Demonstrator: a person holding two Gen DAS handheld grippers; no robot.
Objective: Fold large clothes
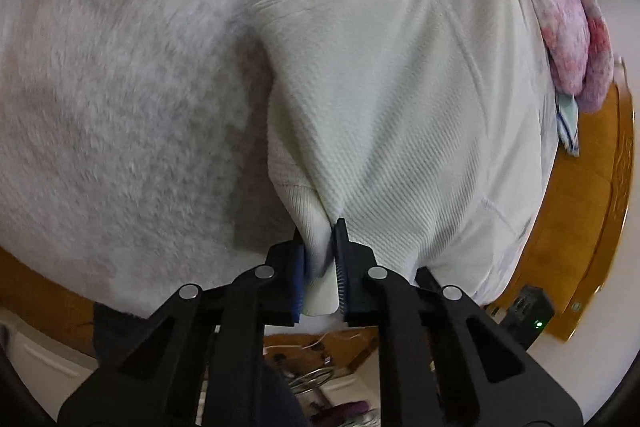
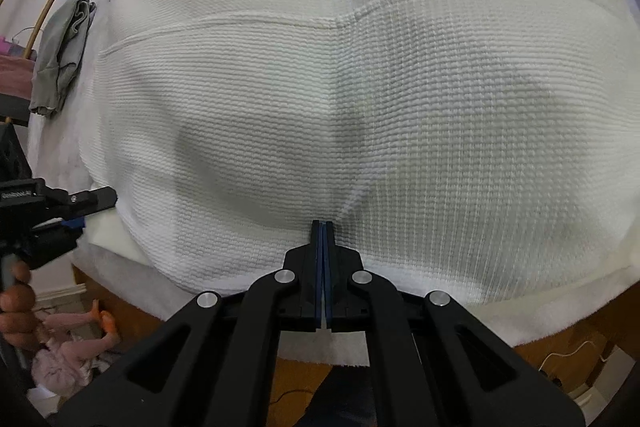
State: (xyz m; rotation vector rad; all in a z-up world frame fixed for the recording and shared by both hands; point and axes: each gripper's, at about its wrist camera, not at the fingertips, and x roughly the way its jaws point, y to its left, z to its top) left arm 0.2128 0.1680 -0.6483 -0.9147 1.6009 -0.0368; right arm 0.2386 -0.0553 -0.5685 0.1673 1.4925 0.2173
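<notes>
Stage: early in the fold, by my reading. The cream waffle-knit garment (image 2: 360, 99) is spread nearly flat and covers most of the bed, its hem along the near edge. One seam runs across it from side to side; no finished fold line is evident in the right wrist view. The left wrist view shows a sleeve or side panel lifted and drawn toward the near edge, so a first fold-in looks to be starting. All later folds remain to be done.

Left gripper (image 1: 323, 259): jaws pinching a bunched corner with a ribbed cuff or hem band; cloth fills the gap between the blue pads.

Right gripper (image 2: 324, 227): jaws pressed together at the near hem. A thin white edge shows between the pads lower down, so it probably pinches a single layer; I cannot confirm this.

Garment condition: thick, textured knit, pale cream, soft shadows where it bulges. Likely heavy and slow to drape.

Surroundings: grey fleecy blanket (image 1: 120, 99) beneath, on the bed; wooden bed frame (image 1: 592, 227) visible at the near edge and corner. Pink floral cloth (image 1: 568, 11) and grey crumpled cloth (image 2: 64, 51) lie at the far side, well apart from the grips.
</notes>
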